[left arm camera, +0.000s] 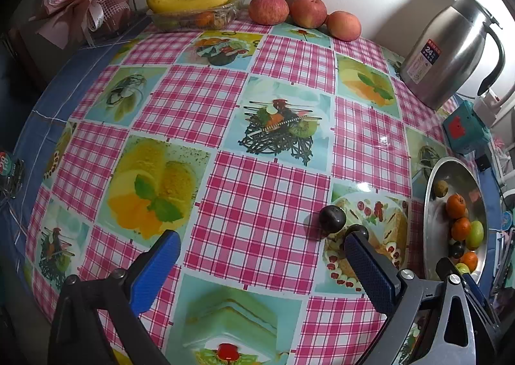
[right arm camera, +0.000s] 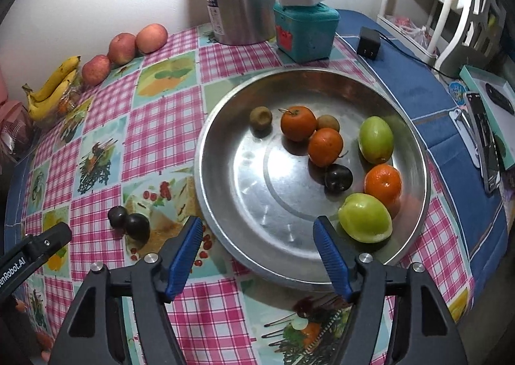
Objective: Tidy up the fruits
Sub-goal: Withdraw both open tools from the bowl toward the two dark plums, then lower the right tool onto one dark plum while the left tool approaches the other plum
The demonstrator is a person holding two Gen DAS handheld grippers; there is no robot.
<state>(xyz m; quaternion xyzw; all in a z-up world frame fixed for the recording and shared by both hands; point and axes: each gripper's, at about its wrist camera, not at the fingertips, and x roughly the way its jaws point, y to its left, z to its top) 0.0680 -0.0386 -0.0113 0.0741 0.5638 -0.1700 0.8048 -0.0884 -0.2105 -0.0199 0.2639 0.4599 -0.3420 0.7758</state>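
Gaping wide, left tongs (left arm camera: 260, 255) empty | right tongs (right arm camera: 259, 249) wide, empty

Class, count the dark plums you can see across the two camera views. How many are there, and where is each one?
3. One dark plum lies in the metal pan among the oranges; two more sit touching on the tablecloth left of the pan. Others may be hidden.

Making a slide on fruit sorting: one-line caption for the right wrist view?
Open right gripper hovers at the metal tray holding eight fruits; two dark plums wait outside.
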